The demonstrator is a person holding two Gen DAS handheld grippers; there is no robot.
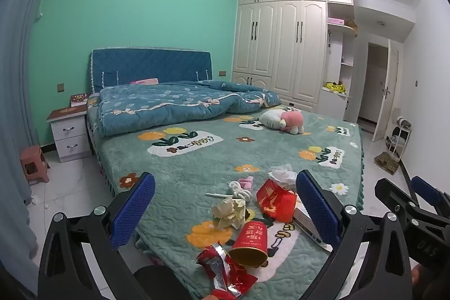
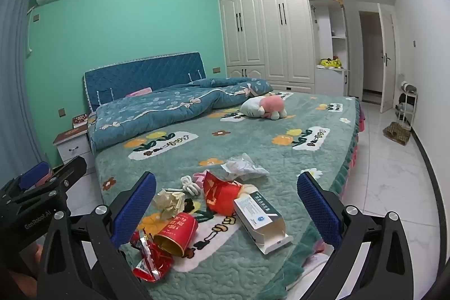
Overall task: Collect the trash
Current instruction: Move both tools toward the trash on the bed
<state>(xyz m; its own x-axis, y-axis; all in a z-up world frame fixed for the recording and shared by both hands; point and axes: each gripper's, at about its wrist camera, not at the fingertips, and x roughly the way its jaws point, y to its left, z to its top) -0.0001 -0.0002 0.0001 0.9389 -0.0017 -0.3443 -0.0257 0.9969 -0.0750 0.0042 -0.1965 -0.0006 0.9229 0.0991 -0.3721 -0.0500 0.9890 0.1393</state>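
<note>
Trash lies at the near corner of the green bed cover (image 1: 197, 167). A red paper cup (image 1: 249, 245) lies on its side next to a red foil wrapper (image 1: 222, 269), a crumpled yellowish paper (image 1: 229, 211), a red packet (image 1: 275, 200), a white tissue (image 1: 282, 172) and a white medicine box (image 2: 260, 218). A white cord (image 1: 239, 187) lies behind them. My left gripper (image 1: 225, 212) is open, empty, above the pile. My right gripper (image 2: 226, 212) is open, empty, beside it. The same cup (image 2: 177, 234) and wrapper (image 2: 150, 257) show in the right wrist view.
A folded blue quilt (image 1: 174, 106) and a plush toy (image 1: 284, 121) lie further up the bed. A white nightstand (image 1: 70, 131) and a pink stool (image 1: 33, 163) stand left of it. White wardrobes (image 1: 281, 47), an open door (image 1: 386, 92) and a shoe rack (image 1: 399, 137) stand beyond. The floor is white tile (image 2: 393, 173).
</note>
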